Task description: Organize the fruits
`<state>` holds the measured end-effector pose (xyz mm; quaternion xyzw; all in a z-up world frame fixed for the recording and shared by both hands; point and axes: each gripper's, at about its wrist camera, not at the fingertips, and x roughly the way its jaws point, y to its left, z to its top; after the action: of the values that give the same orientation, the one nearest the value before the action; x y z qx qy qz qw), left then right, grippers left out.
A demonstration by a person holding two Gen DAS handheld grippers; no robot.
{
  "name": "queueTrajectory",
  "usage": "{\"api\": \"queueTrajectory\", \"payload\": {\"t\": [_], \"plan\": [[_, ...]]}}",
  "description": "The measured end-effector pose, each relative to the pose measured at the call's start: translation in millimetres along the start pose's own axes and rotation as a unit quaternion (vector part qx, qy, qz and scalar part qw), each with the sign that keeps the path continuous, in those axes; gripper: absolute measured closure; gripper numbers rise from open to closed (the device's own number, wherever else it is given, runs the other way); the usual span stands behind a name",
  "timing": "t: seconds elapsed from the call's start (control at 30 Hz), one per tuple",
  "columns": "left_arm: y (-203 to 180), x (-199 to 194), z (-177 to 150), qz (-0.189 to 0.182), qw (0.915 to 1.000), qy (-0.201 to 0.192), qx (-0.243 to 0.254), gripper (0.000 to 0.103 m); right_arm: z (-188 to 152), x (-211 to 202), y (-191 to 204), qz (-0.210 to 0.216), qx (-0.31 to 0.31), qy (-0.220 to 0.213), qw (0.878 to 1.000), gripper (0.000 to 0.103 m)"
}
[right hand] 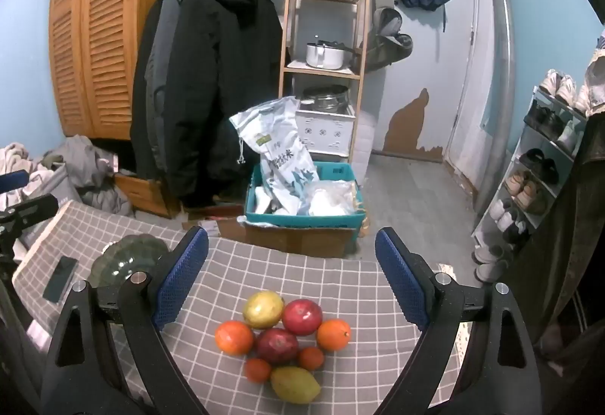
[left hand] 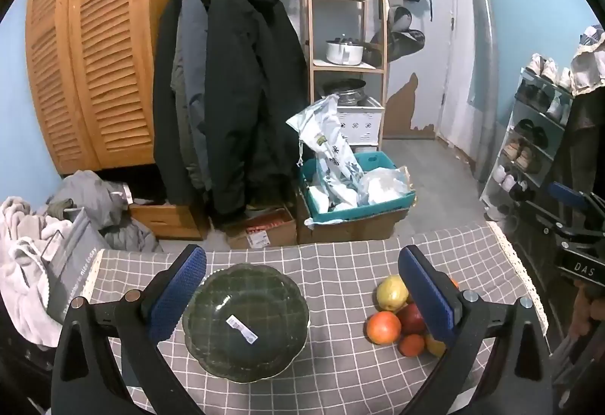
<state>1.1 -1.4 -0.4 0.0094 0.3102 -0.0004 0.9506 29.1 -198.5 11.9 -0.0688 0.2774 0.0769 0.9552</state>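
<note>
A dark green scalloped glass bowl [left hand: 245, 320] sits on the grey checked surface [left hand: 340, 369] with nothing in it but a white sticker on its base. It lies between the spread fingers of the left tongs [left hand: 302, 296], which touch nothing. Well to its right, the fruit lies in a tight cluster on the cloth — two red apples [right hand: 302, 316], two large oranges [right hand: 233, 337], two small tangerines [right hand: 311, 357] and two yellow-green pears [right hand: 263, 309], all touching or nearly so. The right tongs [right hand: 291, 279] hang over this pile, spread wide and empty. A black phone [right hand: 60, 278] lies flat near the bowl's left side.
</note>
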Motion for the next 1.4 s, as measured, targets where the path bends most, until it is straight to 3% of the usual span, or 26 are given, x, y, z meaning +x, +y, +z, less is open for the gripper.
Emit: {"api": "queueTrajectory", "payload": {"t": [1.4], "plan": [[6.3,-1.6,-4.1,-0.007,0.9999,-0.007,-0.013,0.001,1.2,1.1,2.1,0.000,0.000,0.008,1.000,0.015]]}}
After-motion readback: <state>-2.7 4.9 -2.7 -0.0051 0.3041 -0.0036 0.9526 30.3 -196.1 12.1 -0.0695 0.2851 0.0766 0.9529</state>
